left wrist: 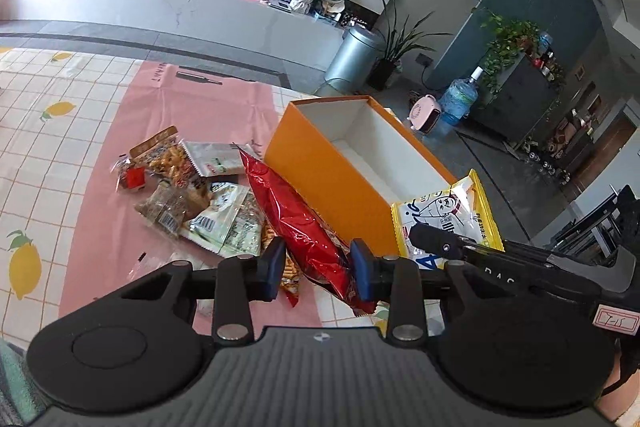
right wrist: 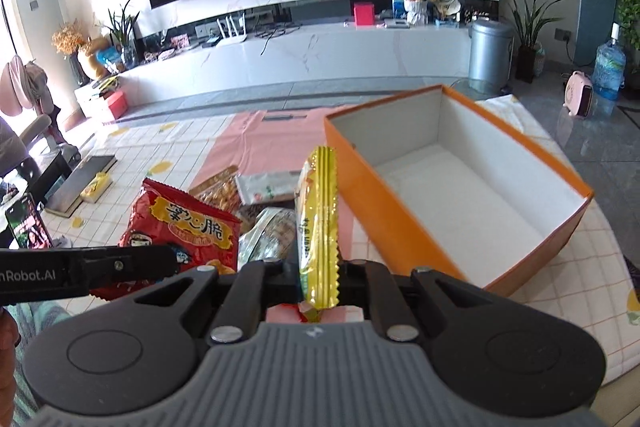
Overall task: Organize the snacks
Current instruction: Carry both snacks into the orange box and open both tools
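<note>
Left gripper (left wrist: 318, 273): blue pads clamped on the lower end of a red bag (left wrist: 304, 223) of chips, crinkled foil pinched between them. Right gripper (right wrist: 319, 281): fingers pressed together on the crimped bottom seam of a yellow packet (right wrist: 318, 223), seen edge-on in its own camera. From the left camera, the same yellow packet (left wrist: 448, 211) showing its printed face, held just beside the near corner of the orange box (left wrist: 336, 171). Red bag: long axis running away from the pads, up and to the left in the left view, far end reaching toward the heap of snacks (left wrist: 192, 195) and the box's near wall; seemingly lifted off the cloth, though the far end's contact with the heap cannot be told. Yellow packet: long axis upright, top seam pointing up and away from the fingers, thin edge toward the right camera, just left of the box's open mouth. Beyond both grippers, the orange box (right wrist: 436, 239) standing open on the checked tablecloth (left wrist: 36, 131), white inside bare, nothing stowed yet. Remaining loose on the pink mat (left wrist: 192, 111): several small clear and green-and-white packets in a pile, left of the box. Judged progress: very early, two items in hand and ready for the box, none delivered, the whole pile left to sort afterwards.
</note>
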### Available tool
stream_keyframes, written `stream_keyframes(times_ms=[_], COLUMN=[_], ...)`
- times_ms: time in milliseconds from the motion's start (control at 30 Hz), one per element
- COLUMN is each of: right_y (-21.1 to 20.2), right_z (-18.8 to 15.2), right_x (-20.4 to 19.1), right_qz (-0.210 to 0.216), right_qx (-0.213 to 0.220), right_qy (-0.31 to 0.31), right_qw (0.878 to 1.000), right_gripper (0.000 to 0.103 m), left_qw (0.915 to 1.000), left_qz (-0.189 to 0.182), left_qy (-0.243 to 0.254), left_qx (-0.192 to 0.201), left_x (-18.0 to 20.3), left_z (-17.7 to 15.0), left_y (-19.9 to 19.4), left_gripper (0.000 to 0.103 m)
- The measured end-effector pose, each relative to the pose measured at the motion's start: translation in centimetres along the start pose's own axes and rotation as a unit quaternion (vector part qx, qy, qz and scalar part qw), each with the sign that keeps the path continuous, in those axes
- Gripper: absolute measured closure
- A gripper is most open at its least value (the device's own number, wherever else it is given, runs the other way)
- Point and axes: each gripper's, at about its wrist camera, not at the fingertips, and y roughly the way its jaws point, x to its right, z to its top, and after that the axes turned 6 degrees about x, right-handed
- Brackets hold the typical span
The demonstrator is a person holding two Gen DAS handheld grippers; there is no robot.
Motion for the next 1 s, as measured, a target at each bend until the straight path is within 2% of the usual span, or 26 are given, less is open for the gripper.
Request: stream_keyframes(times_ms=[200, 367, 467, 667, 867, 1000], right_y=[-0.9, 0.4, 2.4, 7.6, 12.6, 15.3], right_z=[1.8, 3.9, 4.7, 5.1, 4.4, 4.0], right_x=[3.9, 8.2, 10.2, 14.0, 17.1, 17.9], right_qz=[-0.021, -0.011, -0.014, -0.009, 0.005, 0.015], right_qx=[0.020, 0.009, -0.019, -0.095, -0.174, -0.226], right_qy=[0.005, 0.022, 0.029, 0.059, 0.088, 0.080], right_qw=[1.000, 1.000, 0.999, 0.994, 0.981, 0.971], right_gripper=[0.096, 0.096, 0.096, 0.096, 0.096, 0.096], left_qw=[0.9989, 0.9964, 0.9940, 0.9903, 0.9846, 0.9778], left_qz=[-0.032, -0.051, -0.068, -0.072, -0.063, -0.049], left_qy=[0.031, 0.064, 0.080, 0.104, 0.117, 0.135], left_qx=[-0.013, -0.021, -0.032, -0.057, -0.113, -0.152], left_x=[3.5, 6.3, 8.1, 10.2, 10.8, 11.1], left_z=[1.7, 3.1, 4.0, 4.9, 3.9, 3.3], left_y=[2.5, 5.4, 7.6, 13.2, 18.9, 21.4], left_gripper=[0.064, 0.066, 0.067, 0.067, 0.067, 0.067])
